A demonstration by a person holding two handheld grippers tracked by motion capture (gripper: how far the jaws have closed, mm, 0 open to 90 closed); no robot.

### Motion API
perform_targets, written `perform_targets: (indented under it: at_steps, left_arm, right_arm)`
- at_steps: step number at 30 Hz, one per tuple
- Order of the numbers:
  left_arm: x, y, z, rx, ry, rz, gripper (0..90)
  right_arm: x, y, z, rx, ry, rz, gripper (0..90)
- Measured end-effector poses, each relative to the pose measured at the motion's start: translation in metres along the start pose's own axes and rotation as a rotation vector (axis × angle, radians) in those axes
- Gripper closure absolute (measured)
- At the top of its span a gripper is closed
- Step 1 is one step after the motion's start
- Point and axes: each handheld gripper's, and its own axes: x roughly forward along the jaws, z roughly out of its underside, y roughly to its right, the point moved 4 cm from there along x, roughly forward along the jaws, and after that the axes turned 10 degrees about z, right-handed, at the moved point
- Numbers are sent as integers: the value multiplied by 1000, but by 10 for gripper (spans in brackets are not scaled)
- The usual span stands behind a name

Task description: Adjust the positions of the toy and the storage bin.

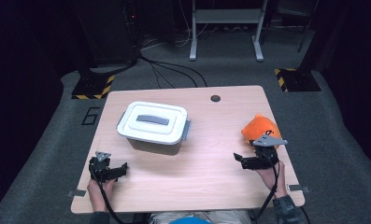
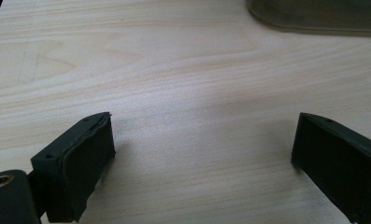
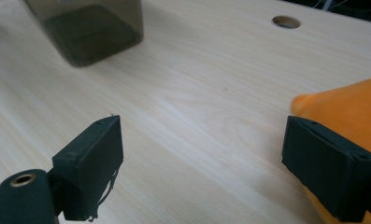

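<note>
Table (image 1: 206, 154): wood top, carrying all items. Lidded box (image 1: 153, 123): closed, its white lid seated, well left of the toy. Orange soft toy (image 1: 261, 129): near the table's right edge, far from the box. Right tongs (image 1: 241, 160): wide, nothing between them, just beside the toy on its near side. Left tongs (image 1: 123, 167): wide, empty, near the box's front. Judgement: square the right tongs around the toy's bulk before closing; a corner pinch risks slipping
</note>
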Motion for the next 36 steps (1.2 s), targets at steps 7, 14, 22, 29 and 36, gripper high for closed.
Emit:
perform_targets:
  at_steps: [7,14,22,29,36]
  left_arm:
    - [0,0,0,1,1,0,55]
    - [0,-1,0,1,3,-2,55]
    - [0,-1,-1,2,-4,3,57]
    - [-15,-1,-18,-15,36,66,41]
    - [-38,-1,-52,-3,97,85,45]
  right_arm:
    - [34,-18,26,-47,-92,-53,106]
    - [53,-21,49,-58,-152,-62,98]
    - [56,-27,50,-101,-162,-52,101]
    - [56,-27,50,-93,-168,-49,97]
    - [57,-26,50,-90,-168,-43,101]
